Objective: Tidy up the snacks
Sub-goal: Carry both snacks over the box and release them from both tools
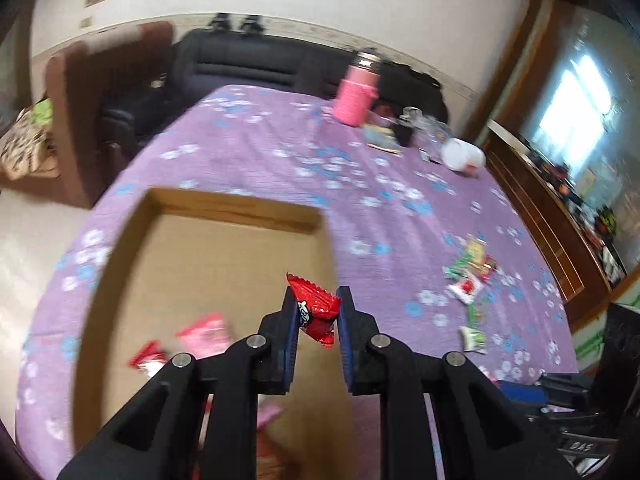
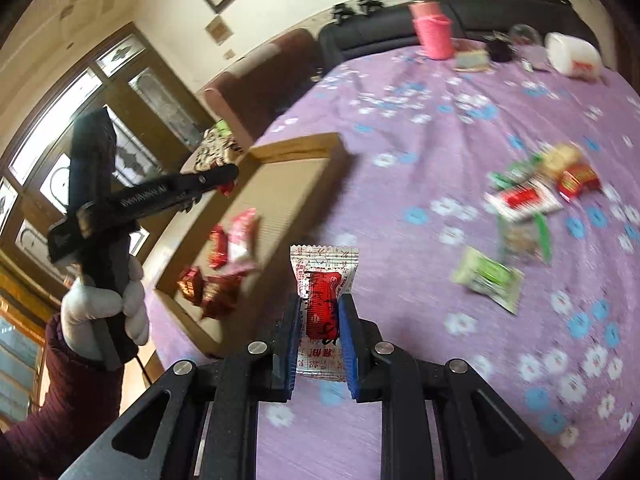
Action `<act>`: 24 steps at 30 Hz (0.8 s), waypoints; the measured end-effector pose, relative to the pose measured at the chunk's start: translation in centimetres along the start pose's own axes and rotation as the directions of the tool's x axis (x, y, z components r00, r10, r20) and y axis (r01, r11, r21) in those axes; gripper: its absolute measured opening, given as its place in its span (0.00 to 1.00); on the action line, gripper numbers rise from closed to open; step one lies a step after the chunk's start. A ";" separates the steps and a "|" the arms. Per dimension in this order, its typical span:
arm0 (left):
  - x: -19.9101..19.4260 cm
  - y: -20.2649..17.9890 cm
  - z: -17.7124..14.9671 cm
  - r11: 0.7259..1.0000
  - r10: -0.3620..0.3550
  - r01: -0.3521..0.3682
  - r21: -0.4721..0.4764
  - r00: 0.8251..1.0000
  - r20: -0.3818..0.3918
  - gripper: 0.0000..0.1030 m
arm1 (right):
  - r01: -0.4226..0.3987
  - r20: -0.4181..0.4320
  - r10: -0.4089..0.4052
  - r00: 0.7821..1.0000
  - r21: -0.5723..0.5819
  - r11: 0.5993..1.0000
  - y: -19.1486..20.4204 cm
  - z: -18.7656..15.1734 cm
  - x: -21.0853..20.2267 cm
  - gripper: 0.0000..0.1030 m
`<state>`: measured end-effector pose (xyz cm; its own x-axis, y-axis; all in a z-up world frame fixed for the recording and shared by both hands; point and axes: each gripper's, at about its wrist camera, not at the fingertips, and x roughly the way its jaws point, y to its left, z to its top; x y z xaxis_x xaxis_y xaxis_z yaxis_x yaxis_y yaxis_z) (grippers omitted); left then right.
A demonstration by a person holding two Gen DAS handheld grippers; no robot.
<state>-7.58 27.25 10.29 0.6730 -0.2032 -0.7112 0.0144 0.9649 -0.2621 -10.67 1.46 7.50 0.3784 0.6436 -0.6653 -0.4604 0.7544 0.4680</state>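
Note:
My left gripper is shut on a red snack packet and holds it above the open cardboard box. Pink and red packets lie inside the box. My right gripper is shut on a white packet with a red label, held above the purple tablecloth, right of the box. The left gripper shows in the right wrist view over the box's far left side. Loose snack packets lie scattered on the cloth to the right, also seen in the left wrist view.
A round table with a purple flowered cloth. At its far side stand a pink flask, a white jar on its side and small items. A dark sofa and a brown chair stand behind the table.

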 end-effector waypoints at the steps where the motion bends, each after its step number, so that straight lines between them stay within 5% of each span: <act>1: 0.0 0.8 0.0 1.000 0.011 -0.011 -0.011 1.000 -0.002 0.17 | -0.005 -0.002 0.005 1.000 -0.017 1.000 1.1 0.6 0.6 0.20; 8: 0.9 6.1 -0.9 0.992 0.096 -0.099 -0.076 0.995 -0.039 0.17 | -0.013 -0.040 0.010 0.999 -0.087 0.996 6.1 3.7 5.6 0.20; 20: 3.7 11.0 -0.7 0.981 0.097 -0.110 -0.158 0.991 -0.091 0.17 | 0.053 -0.120 -0.065 0.991 -0.103 0.993 7.7 6.4 14.1 0.20; 22: 3.8 11.4 -0.8 0.979 0.083 -0.100 -0.180 0.991 -0.102 0.20 | 0.063 -0.126 -0.075 0.989 -0.099 0.993 7.4 6.5 14.9 0.22; 24: 3.5 11.7 -0.8 0.976 0.080 -0.098 -0.196 0.992 -0.095 0.33 | 0.067 -0.125 -0.079 0.989 -0.093 0.993 7.3 6.5 15.2 0.22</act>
<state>-5.64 37.67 4.20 0.5986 -0.1401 -0.7887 -0.1967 0.9287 -0.3143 -3.06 17.63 4.57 0.3099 0.5611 -0.7675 -0.5069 0.7805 0.3659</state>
